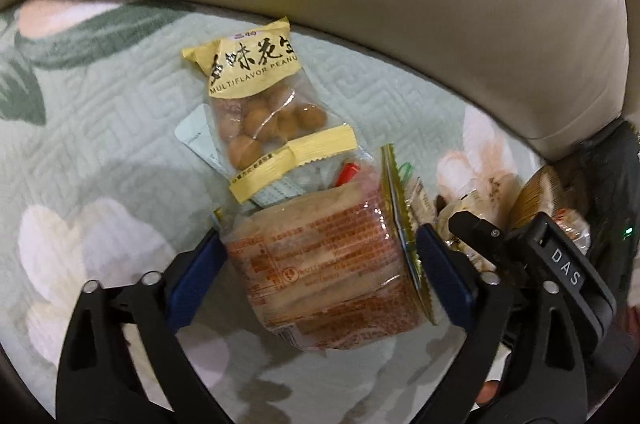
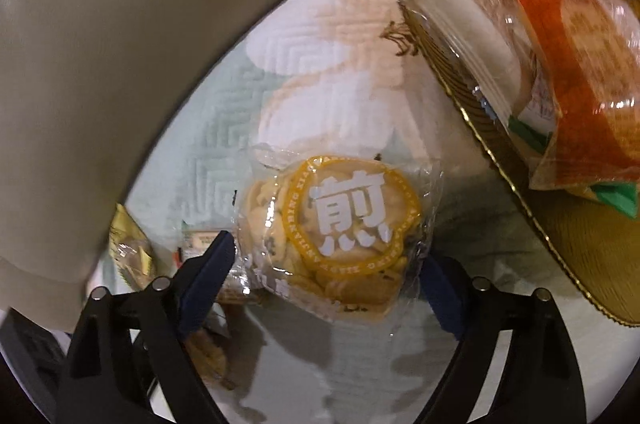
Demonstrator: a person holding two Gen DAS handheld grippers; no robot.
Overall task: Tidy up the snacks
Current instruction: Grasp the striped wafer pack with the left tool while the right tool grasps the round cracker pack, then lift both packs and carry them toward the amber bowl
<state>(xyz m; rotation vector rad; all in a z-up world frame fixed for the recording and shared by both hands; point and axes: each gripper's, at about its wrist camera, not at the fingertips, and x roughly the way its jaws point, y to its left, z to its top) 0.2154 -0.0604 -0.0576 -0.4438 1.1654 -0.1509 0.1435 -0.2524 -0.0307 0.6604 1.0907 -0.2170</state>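
Two grippers each clamp a snack: the left gripper (image 1: 320,264) grasps a clear red-printed cracker packet (image 1: 324,264), the right gripper (image 2: 328,264) a clear bag of round yellow-labelled biscuits (image 2: 336,236). Farther off, a yellow peanut packet (image 1: 260,95) lies on the pale green quilted cover (image 1: 100,111); a gold fluted tray (image 2: 576,264) holds packets at far right.

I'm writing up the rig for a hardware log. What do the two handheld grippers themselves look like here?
The left gripper has glossy black plastic arms with round silver rivets and dark blue finger pads. The right gripper looks alike: black arms, silver rivets, blue pads. In the left wrist view its black body carries a white "DAS" label and a small green light.
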